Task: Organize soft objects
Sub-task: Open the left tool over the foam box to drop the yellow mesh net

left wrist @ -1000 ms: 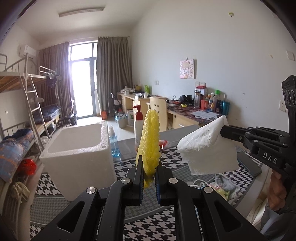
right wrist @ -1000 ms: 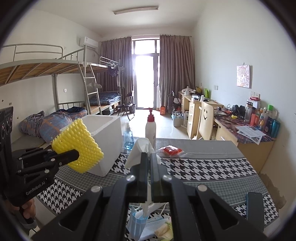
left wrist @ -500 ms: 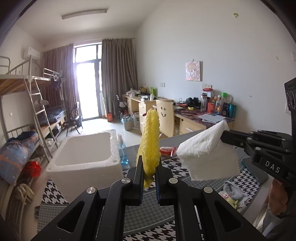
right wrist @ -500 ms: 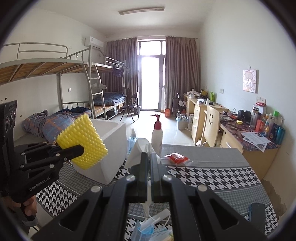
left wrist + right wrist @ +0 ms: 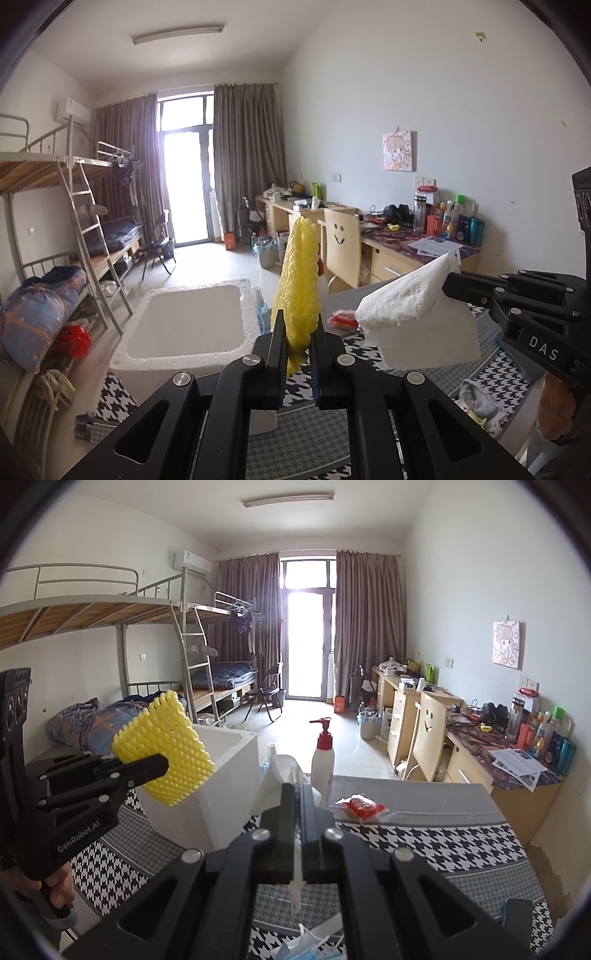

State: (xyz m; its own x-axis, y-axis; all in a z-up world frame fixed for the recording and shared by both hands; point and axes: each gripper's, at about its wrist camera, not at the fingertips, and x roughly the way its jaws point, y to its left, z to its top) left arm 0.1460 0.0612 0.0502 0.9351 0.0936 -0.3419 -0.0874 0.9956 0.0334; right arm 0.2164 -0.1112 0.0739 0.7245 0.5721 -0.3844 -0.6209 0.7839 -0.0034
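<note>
Clamped edge-on in the closed left gripper (image 5: 297,345), a yellow sponge (image 5: 299,284) is held above the white foam box (image 5: 192,321); a white tissue (image 5: 417,317) is pinched in the closed right gripper (image 5: 297,827) beside it, over the houndstooth table (image 5: 424,842).

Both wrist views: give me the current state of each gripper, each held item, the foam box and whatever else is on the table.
left gripper: shut on yellow sponge
yellow sponge: held upright, off the table
right gripper: shut on white tissue
white tissue: held aloft, drooping
foam box: open top, looks empty
pump bottle: upright
red packet: lying flat
face masks: loose on the table
</note>
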